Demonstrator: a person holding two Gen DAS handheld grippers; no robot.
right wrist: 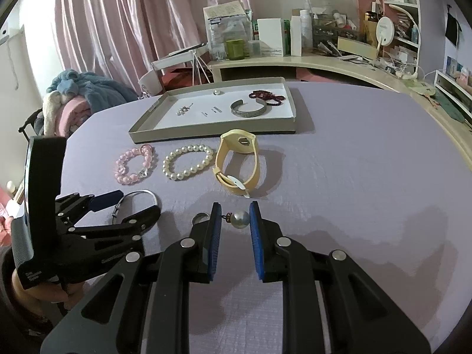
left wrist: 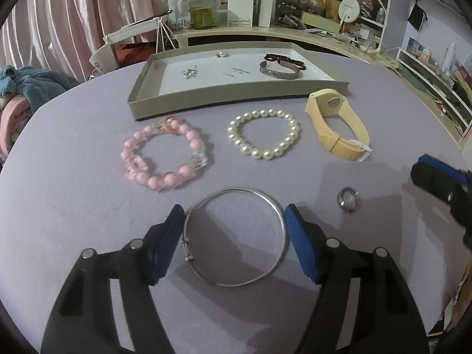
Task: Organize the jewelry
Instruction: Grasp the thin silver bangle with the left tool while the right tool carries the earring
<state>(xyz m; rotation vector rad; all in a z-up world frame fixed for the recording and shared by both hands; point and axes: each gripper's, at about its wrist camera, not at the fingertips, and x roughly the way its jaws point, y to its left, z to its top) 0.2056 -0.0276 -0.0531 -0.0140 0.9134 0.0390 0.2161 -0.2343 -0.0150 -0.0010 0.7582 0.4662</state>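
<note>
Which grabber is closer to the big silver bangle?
Left. The left gripper is open with the bangle lying between its fingers. The right gripper sits off to the bangle's right, around a pearl bead.

The right gripper is held with its jaws apart around a pearl earring on the purple cloth; the left gripper is seen at the left, its fingers bracketing a silver bangle; a yellow watch is laid beyond.
</note>
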